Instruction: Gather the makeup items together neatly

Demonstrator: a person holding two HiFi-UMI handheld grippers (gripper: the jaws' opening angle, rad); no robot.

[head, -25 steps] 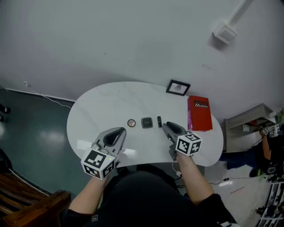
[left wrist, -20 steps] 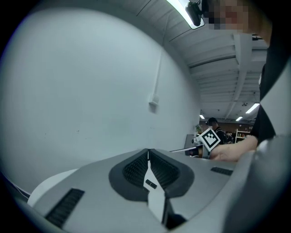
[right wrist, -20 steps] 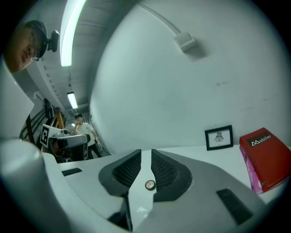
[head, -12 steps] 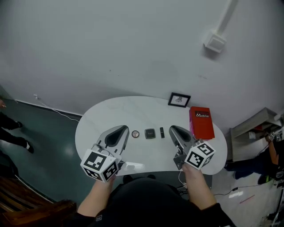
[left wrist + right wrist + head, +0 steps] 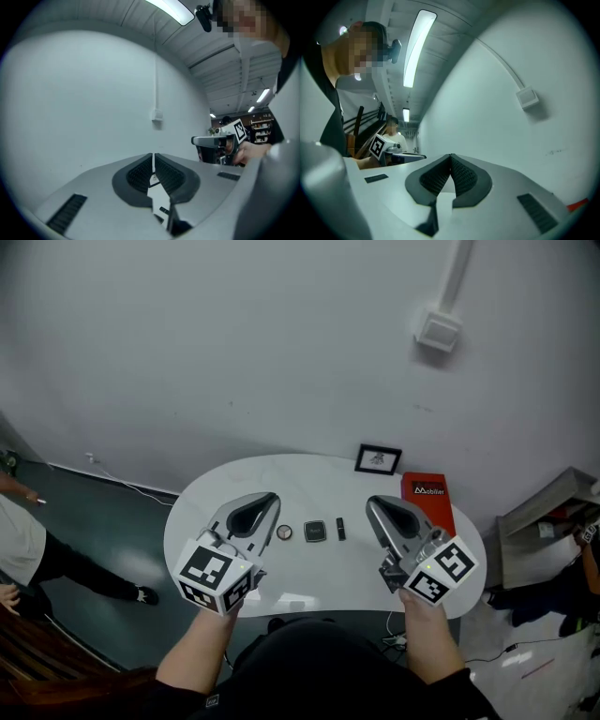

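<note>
My left gripper (image 5: 273,500) and right gripper (image 5: 373,503) have both risen from the table (image 5: 262,479), which now looks smaller and sits lower in the head view. The right gripper's tip was just beside the black stick (image 5: 340,529). It now stands clear of the stick, to its right in the frame. Its jaws have just been closing with nothing between them, and they now meet. The left gripper has drifted up toward the frame's centre. A person (image 5: 23,545) in a white top has come in at the left edge.
</note>
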